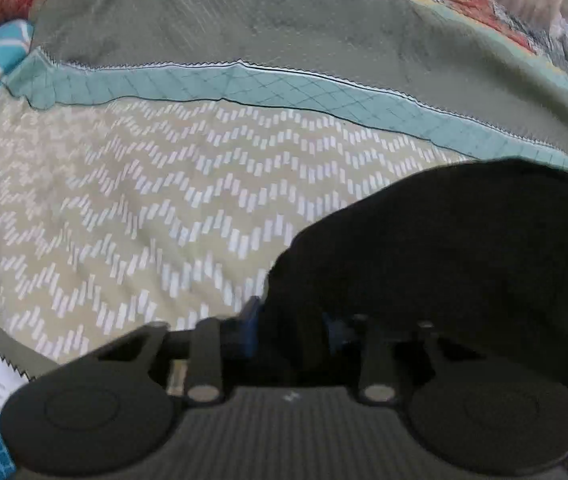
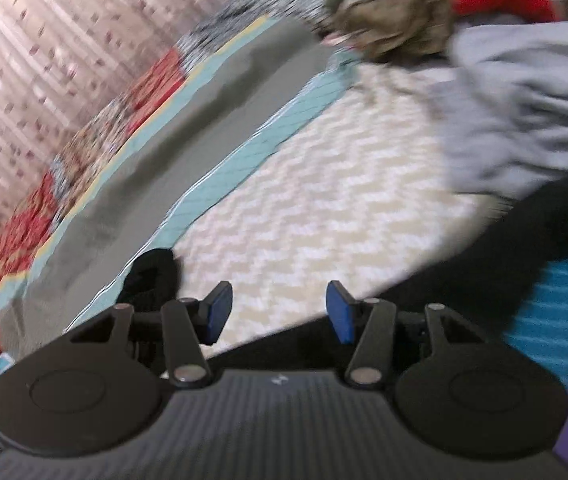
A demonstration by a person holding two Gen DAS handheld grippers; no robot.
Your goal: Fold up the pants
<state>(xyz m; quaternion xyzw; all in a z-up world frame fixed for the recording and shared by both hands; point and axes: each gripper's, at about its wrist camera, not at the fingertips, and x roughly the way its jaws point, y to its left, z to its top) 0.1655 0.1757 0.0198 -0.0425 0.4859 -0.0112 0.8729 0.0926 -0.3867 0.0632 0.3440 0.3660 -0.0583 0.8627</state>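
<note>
Now, left gripper point(image 1: 293, 324): blue pads pinched on black pants point(image 1: 443, 248), which bunch toward 2 o'clock.
Right gripper point(image 2: 280, 312): jaws half apart, empty.
Pants by the right gripper: 4 o'clock point(image 2: 443, 280).
Underneath: chevron quilt point(image 1: 124, 208).

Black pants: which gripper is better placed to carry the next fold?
Left. The left gripper is clamped on the black pants; the right gripper stands open over the chevron mat, holding nothing.
</note>
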